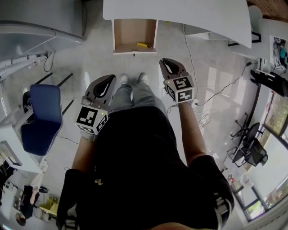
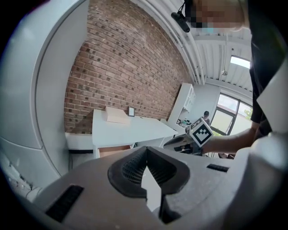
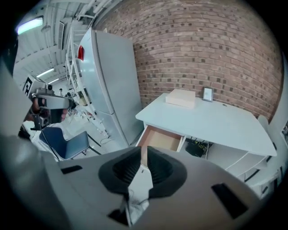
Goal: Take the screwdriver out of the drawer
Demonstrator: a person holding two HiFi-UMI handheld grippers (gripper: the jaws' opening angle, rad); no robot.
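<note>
The wooden drawer point(image 1: 134, 33) stands pulled out from under the white table point(image 1: 180, 13). A yellow-handled screwdriver point(image 1: 145, 45) lies near its front right corner. My left gripper point(image 1: 113, 77) hangs over the floor, short of the drawer and to its left. Its pads meet at the tip with nothing between them point(image 2: 146, 152). My right gripper point(image 1: 163, 60) is closer, just below and right of the drawer front. It points at the open drawer point(image 3: 159, 138), and a narrow empty slit shows between its pads point(image 3: 144, 153). The screwdriver is not visible in either gripper view.
A blue chair point(image 1: 42, 117) stands at the left, near a tall grey cabinet point(image 3: 112, 81). Cables point(image 1: 216, 90) trail over the floor at the right. A flat box point(image 3: 181, 97) and a small frame lie on the table against the brick wall. The person's shoes point(image 1: 132, 78) are before the drawer.
</note>
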